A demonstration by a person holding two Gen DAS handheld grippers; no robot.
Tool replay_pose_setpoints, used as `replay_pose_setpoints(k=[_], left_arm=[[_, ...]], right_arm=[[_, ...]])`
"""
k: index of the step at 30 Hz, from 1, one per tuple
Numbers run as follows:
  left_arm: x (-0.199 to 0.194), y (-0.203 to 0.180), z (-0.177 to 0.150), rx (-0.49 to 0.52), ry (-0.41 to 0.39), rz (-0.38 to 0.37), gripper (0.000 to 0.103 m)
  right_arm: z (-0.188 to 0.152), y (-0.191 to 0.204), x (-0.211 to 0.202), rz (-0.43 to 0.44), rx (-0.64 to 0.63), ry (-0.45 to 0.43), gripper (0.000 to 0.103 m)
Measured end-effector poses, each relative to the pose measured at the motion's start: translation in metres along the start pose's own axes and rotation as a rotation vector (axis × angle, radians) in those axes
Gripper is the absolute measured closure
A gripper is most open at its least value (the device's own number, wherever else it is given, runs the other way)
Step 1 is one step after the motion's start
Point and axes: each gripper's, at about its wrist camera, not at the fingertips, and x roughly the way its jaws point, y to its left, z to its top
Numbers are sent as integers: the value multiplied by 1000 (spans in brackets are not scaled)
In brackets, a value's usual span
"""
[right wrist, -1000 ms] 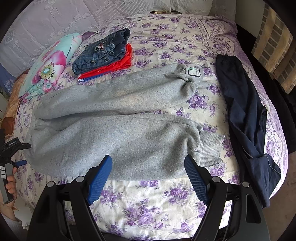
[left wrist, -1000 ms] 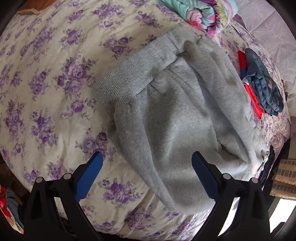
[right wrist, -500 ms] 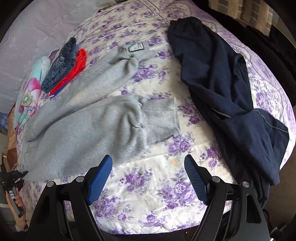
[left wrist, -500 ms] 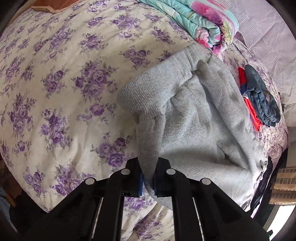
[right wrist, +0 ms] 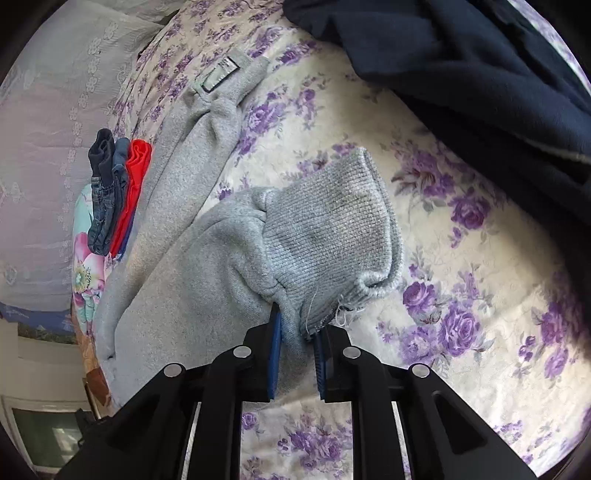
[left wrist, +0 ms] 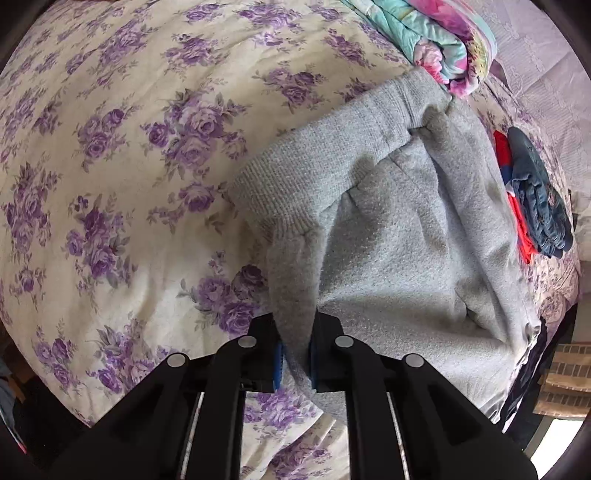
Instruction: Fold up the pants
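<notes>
Grey sweatpants [left wrist: 388, 240] lie spread on a purple-flowered bedspread [left wrist: 110, 184]. In the left wrist view my left gripper [left wrist: 295, 332] pinches the side edge just below the ribbed waistband [left wrist: 314, 158]; its jaws are opening a touch, and the pads still press the fabric. In the right wrist view my right gripper [right wrist: 297, 328] is at the near leg of the sweatpants [right wrist: 207, 266], beside the ribbed ankle cuff [right wrist: 332, 221]. Its jaws are closing, with a fold of grey cloth squeezed between the blue pads. The other leg, with a label, lies beyond.
Dark navy pants [right wrist: 480, 74] lie across the bed to the right of the cuff. Folded jeans on a red garment [left wrist: 535, 192] sit past the sweatpants. A folded floral blanket [left wrist: 424, 33] is near the waistband. The bed edge is just below both grippers.
Both grippers went from wide open to closed on the grey sweatpants, the left first. The right gripper dropped and rolled toward the near leg's cuff; the left edged in at the waistband side.
</notes>
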Motion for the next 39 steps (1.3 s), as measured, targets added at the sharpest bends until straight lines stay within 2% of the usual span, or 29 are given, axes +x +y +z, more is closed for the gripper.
replay_pose_setpoints(k=[3,5,8,11,12,14,15,16,17,19,22,23,24,25,26,28,31,33,35,36,39], left_arm=[[-18,4,-17,17,-13,-14,94],[-23,1,-32,45,-3,-1,94],[-27,5,-47,43,1,14,94],[-8,8,-44,55,27,52,91],[2,4,-41,74,41,79,89],[9,-4,-39,101,59,125,84],[4,-8,-39,114,58,132,81],[-4,-12,-40,137,46,134,69],[-13,-15,-43,158,25,148,59],[-36,-19,-49,206,-23,196,54],[-74,-29,-52,270,-114,281,53],[-87,-36,-48,286,-149,288,48],[-98,-44,-43,303,-181,274,44],[-107,-56,-36,330,-210,251,35],[-114,-64,-22,367,-233,230,30],[-114,-100,6,464,-259,211,28],[-91,-158,48,654,-222,156,27],[-64,-191,70,788,-159,138,27],[-32,-214,89,908,-82,139,27],[-16,-223,100,966,-25,144,27],[26,-231,122,1054,153,145,27]], right_arm=[[5,11,-33,-44,-46,-20,88],[6,14,-53,-113,-90,-27,88],[-1,-5,-64,-169,-68,31,88],[-14,-21,-41,-236,-111,55,83],[-18,-23,-27,-289,-142,69,75],[-25,-19,-13,-349,-182,68,72],[-24,-13,-15,-376,-196,73,67],[-23,-6,-18,-396,-215,88,56],[-22,-1,-24,-409,-236,90,52],[-23,8,-44,-432,-270,61,48],[-19,24,-75,-538,-349,-18,40],[-16,33,-84,-559,-377,-55,39],[-11,43,-91,-556,-407,-85,37],[-4,53,-95,-529,-439,-104,37],[3,68,-96,-483,-476,-114,37],[16,109,-87,-369,-595,-125,36],[23,182,-55,-236,-858,-101,32],[23,221,-37,-156,-1022,-61,29],[26,248,-19,-126,-1131,-10,29],[29,256,-8,-130,-1166,17,29],[40,270,15,-165,-1199,74,29]])
